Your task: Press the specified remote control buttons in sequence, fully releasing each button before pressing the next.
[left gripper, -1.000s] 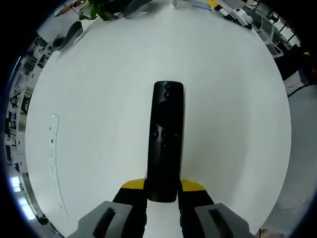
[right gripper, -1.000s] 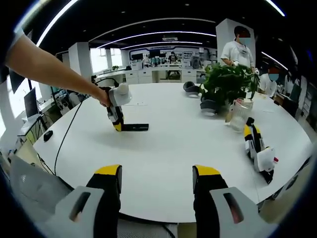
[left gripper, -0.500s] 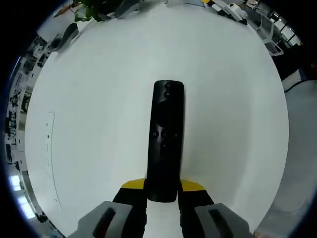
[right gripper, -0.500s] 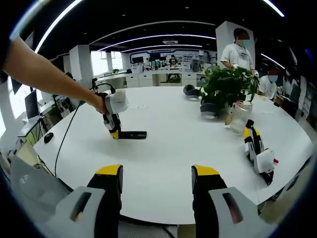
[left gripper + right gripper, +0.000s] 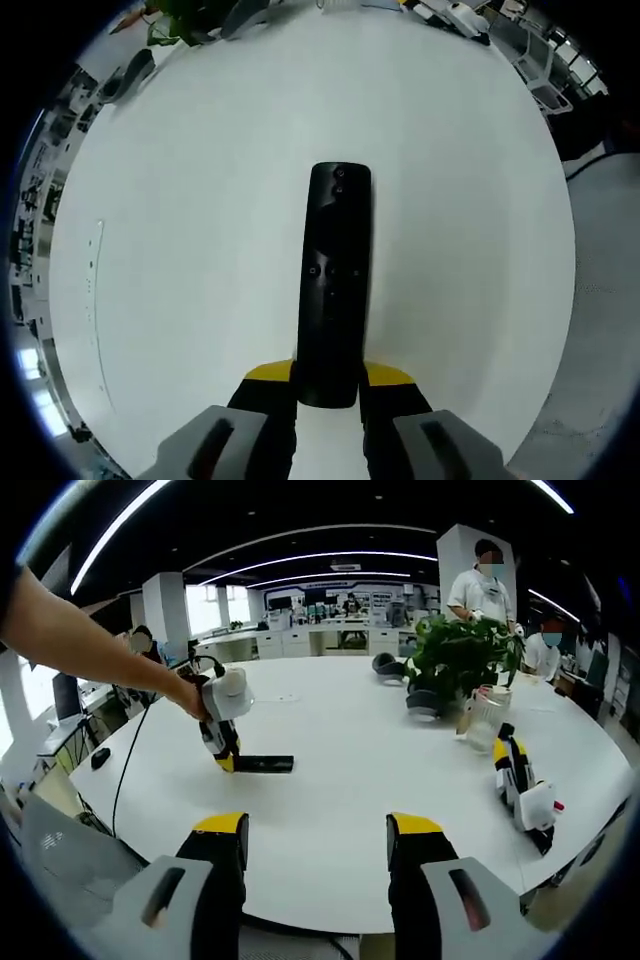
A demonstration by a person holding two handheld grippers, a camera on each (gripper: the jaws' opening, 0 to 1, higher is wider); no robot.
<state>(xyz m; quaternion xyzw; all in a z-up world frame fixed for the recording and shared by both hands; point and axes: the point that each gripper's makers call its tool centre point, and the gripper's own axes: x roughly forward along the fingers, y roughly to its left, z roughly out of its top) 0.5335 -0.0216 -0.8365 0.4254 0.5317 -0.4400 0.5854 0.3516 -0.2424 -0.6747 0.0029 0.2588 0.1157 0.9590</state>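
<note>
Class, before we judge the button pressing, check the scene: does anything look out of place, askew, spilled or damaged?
Nothing looks spilled or damaged. The remote control lies straight, its near end clamped in the left gripper. The right gripper hangs open, far from it. One spare gripper lies on the table near the plant.

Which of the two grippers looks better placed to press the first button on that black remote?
Right. The left gripper is shut on the remote, holding its near end, while the right gripper is open and holds nothing.
</note>
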